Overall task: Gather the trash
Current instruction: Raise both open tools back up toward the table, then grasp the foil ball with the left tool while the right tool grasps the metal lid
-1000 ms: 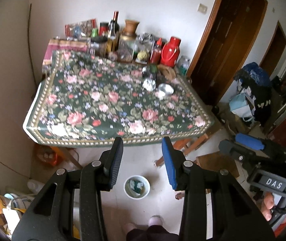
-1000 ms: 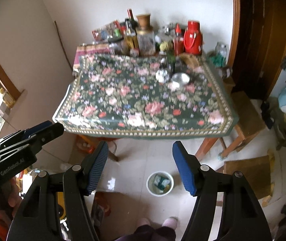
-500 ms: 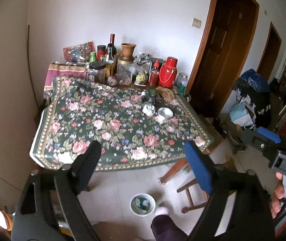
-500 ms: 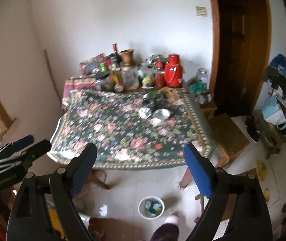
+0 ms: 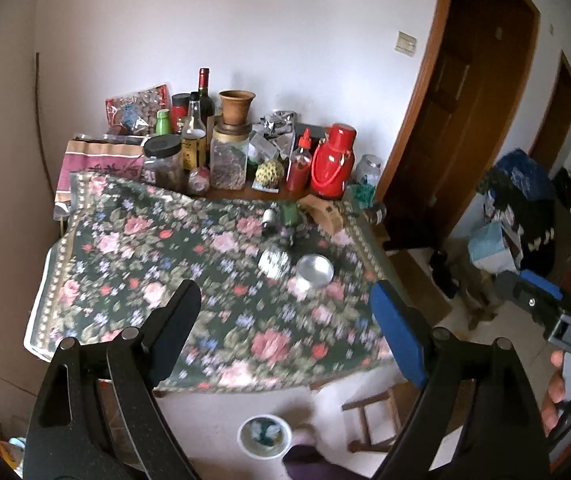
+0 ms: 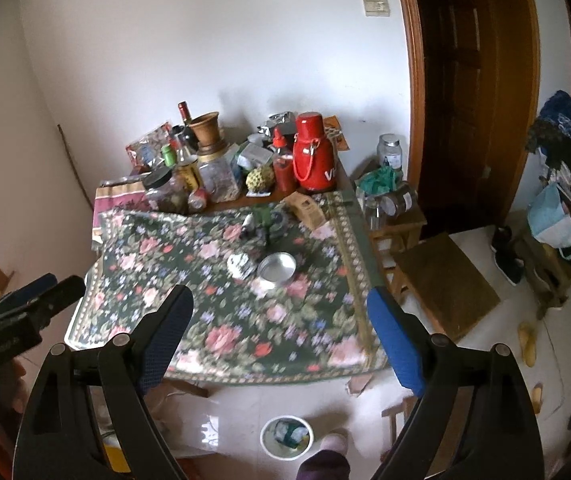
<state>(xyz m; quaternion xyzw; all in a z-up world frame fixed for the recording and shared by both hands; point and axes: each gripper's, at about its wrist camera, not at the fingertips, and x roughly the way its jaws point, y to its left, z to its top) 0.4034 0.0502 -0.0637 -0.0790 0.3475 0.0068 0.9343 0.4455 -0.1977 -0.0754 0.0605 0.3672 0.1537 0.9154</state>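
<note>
A table with a dark floral cloth point(image 5: 133, 264) point(image 6: 205, 312) stands against the wall. On it lie a crumpled silvery wad point(image 5: 273, 262) point(image 6: 240, 264), a round metal tin point(image 5: 314, 271) point(image 6: 277, 267) and a pale scrap point(image 5: 300, 291) beside them. A small white bin point(image 5: 264, 436) point(image 6: 286, 437) with trash in it stands on the floor in front of the table. My left gripper point(image 5: 285, 324) and my right gripper point(image 6: 279, 320) are both wide open and empty, held above the table's near edge. The right gripper also shows in the left wrist view point(image 5: 533, 300).
Bottles, jars, a red thermos point(image 5: 331, 166) point(image 6: 311, 158) and a clay pot crowd the table's far edge. A brown box point(image 5: 327, 212) lies near them. Wooden stools point(image 6: 445, 284) stand right of the table, by a brown door. A foot point(image 6: 331, 446) is beside the bin.
Both grippers have opened wide, from a narrower gap. Both views have risen and tilted up; the table now sits higher and closer, the bin lower in frame.
</note>
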